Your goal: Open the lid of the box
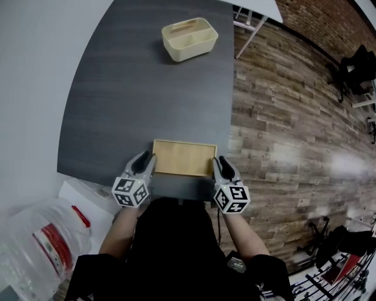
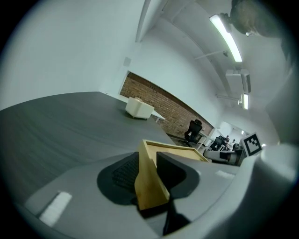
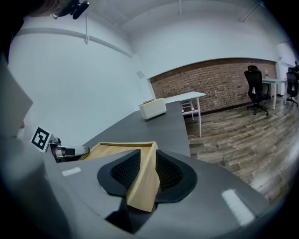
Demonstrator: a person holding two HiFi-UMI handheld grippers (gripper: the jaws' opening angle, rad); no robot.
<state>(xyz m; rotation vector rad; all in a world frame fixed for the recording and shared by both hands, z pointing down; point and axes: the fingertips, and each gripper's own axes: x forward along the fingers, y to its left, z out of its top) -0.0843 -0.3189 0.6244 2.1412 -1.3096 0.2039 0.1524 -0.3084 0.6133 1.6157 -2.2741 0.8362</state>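
A flat, light wooden box lies at the near edge of the dark grey table. My left gripper stands at its near left corner and my right gripper at its near right corner. In the left gripper view that corner of the box stands between the jaws of the left gripper, with the ribbed left pad clear of the wood. In the right gripper view the box wall sits between the right gripper jaws, both pads a little off it. Both grippers are open.
A cream two-compartment caddy stands at the table's far end. Wood-plank floor runs to the right, with a white table and office chairs beyond. A plastic bag lies on the floor at the near left.
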